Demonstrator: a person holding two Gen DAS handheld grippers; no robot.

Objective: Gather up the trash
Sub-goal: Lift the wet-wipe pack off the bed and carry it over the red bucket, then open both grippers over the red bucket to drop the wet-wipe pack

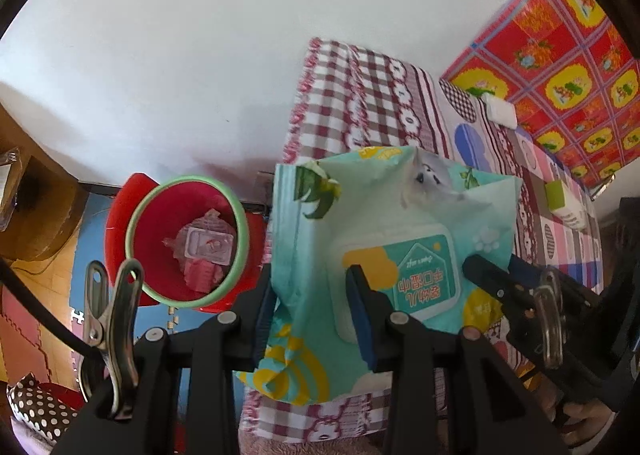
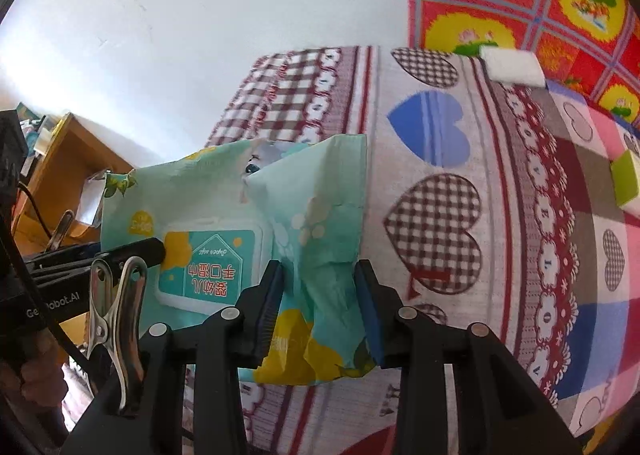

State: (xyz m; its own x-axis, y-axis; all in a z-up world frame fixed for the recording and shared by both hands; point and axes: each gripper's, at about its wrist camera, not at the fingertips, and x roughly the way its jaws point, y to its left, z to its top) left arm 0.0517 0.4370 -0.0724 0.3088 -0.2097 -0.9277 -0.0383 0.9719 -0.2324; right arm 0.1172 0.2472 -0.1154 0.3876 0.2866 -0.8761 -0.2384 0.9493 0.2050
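Note:
A crumpled teal and yellow wet-wipes pack (image 1: pixel 400 223) with a white flip lid hangs above the edge of the bed. My left gripper (image 1: pixel 312 315) is shut on its left part. The right gripper (image 2: pixel 320 303) is shut on the folded right flap of the wet-wipes pack (image 2: pixel 320 215). In the left wrist view the right gripper's fingers (image 1: pixel 492 279) reach in from the right. In the right wrist view a left gripper finger (image 2: pixel 132 251) lies against the lid. A red bin with a green rim (image 1: pixel 188 239) stands on the floor to the left, with plastic trash inside.
The bed has a heart-patterned sheet (image 2: pixel 500 195) with a white pack (image 2: pixel 512 65) and a green and white item (image 2: pixel 626 183) on it. A red floral cloth (image 1: pixel 568 55) hangs behind. A wooden cabinet (image 2: pixel 68 175) and a polka-dot bag (image 1: pixel 40 407) are on the left.

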